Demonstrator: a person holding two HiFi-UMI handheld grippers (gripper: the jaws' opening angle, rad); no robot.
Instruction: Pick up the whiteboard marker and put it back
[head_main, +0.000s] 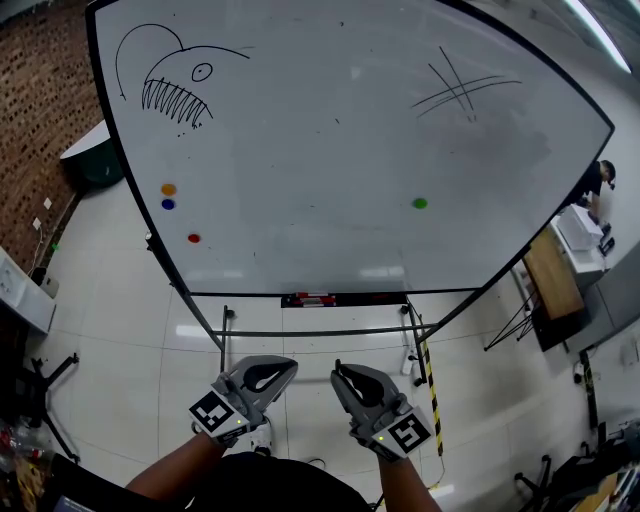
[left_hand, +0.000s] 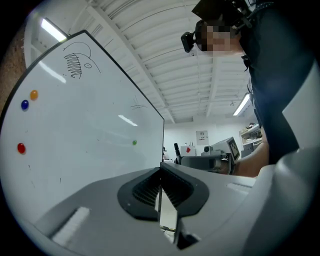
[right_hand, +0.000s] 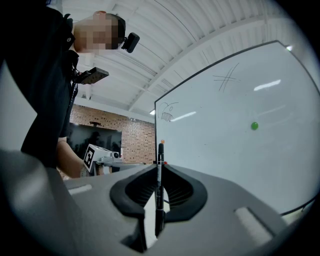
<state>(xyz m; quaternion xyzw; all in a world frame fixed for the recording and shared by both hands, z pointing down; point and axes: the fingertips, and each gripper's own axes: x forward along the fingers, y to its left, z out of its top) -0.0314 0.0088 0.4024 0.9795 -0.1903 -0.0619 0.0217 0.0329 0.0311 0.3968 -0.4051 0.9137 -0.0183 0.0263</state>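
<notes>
The right gripper (right_hand: 160, 167) pinches a black whiteboard marker (right_hand: 159, 192) between its jaws. In the right gripper view the marker stands upright, its long axis crossing the line of the jaws, 1 end poking above them and the other below. Which end carries the cap cannot be told. The left gripper (left_hand: 161, 169) sits just left of it with its jaws pressed together and nothing between them.

In the head view both grippers are held near the person's body, side by side and apart, right gripper (head_main: 342, 373) and left gripper (head_main: 288, 366) aimed toward the far whiteboard (head_main: 330, 150). Between them and the board runs the stand's crossbar (head_main: 310, 333), with a yellow-and-black striped leg (head_main: 432, 385) to the right. Beyond the bar, along the board's near edge, lies the marker tray (head_main: 322, 299) with red and dark items in it.

The board carries a toothed fish drawing (head_main: 175, 85) at far left, crossed lines (head_main: 462, 90) at far right, and 4 magnets: orange magnet (head_main: 168, 189), blue magnet (head_main: 168, 204), red magnet (head_main: 194, 238), green magnet (head_main: 420, 203). A brick wall (head_main: 40, 110) stands to the left. A person (head_main: 598, 182) is at a desk (head_main: 552, 272) on the far right.
</notes>
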